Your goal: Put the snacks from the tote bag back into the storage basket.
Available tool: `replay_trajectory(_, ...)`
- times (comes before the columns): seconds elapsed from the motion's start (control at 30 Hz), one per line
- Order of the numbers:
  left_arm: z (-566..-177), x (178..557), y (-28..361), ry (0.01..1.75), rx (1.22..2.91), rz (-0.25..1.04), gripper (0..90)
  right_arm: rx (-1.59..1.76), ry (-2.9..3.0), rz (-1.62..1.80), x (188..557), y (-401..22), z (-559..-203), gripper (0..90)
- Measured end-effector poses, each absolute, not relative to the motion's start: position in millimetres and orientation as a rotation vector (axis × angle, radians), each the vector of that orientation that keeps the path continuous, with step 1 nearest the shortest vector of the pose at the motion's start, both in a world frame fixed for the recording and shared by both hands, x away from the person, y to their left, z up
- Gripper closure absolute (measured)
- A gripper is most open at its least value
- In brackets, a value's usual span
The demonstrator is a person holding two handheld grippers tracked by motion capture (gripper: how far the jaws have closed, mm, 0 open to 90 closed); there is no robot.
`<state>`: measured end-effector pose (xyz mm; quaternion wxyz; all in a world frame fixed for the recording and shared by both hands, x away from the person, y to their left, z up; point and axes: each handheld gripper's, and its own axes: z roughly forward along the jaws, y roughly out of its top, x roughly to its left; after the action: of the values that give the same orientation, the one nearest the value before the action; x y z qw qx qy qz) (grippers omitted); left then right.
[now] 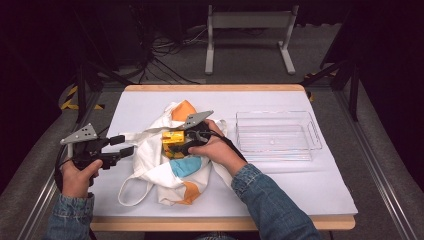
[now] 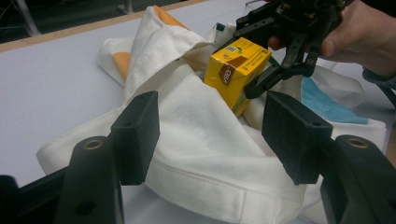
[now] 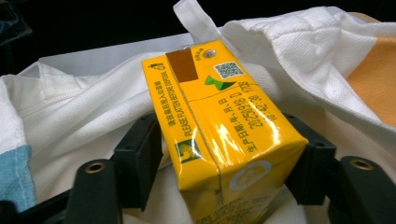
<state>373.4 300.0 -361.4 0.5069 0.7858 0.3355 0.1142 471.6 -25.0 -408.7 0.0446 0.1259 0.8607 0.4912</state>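
- Right gripper (image 1: 176, 143) clamped on the yellow juice carton (image 3: 219, 130), one pad on each narrow side; carton sits at the mouth of the white tote bag (image 1: 165, 160), looks like it's being pulled out.
- Left gripper (image 1: 126, 146) jaws wide, nothing between them, hovering just beside the bag's rim, probably ready to pin the fabric.
- Clear plastic tray (image 1: 276, 135) empty, to the right of the bag; likely drop-off.
- White table (image 1: 300, 190) with wood edge.
- Beyond: grey floor, cables (image 1: 165, 60), white frame stand (image 1: 250, 30), dark surroundings.
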Motion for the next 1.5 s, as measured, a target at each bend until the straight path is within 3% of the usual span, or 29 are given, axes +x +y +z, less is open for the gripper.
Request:
replay_trajectory(0.57,-361.8,373.8,300.3,0.809,1.895,0.273,37.6,0.311,2.659,1.482,471.7,-28.5,-405.8,50.9)
replay_trajectory(0.97,-362.1,374.0,301.1,0.809,1.894,0.274,37.5,0.258,2.645,1.451,469.2,-27.9,-401.4,51.6)
replay_trajectory(1.5,-361.8,373.4,301.6,0.814,1.887,0.271,37.5,0.225,2.543,1.565,463.6,-31.6,-363.1,51.7)
